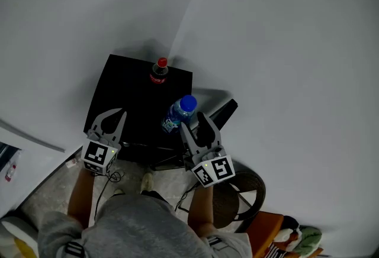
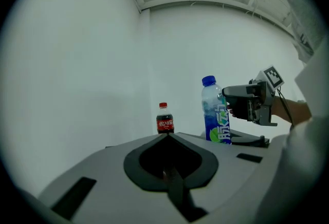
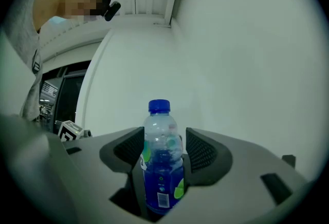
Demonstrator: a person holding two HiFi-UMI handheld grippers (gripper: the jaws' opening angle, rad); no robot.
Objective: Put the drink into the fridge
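Clear plastic bottle with blue cap and blue label [image 1: 177, 113] stands upright on top of black box-shaped cabinet [image 1: 118, 103], between spread jaws of right gripper [image 1: 195, 123]; pads just beside its sides, not clamped. Small dark cola bottle with red cap [image 1: 159, 71] stands apart, near cabinet's far edge. Left gripper [image 1: 112, 116] jaws closed, empty, over cabinet's near left edge

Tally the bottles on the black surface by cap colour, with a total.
Red-capped cola bottle: 1
Blue-capped bottle: 1
Total: 2
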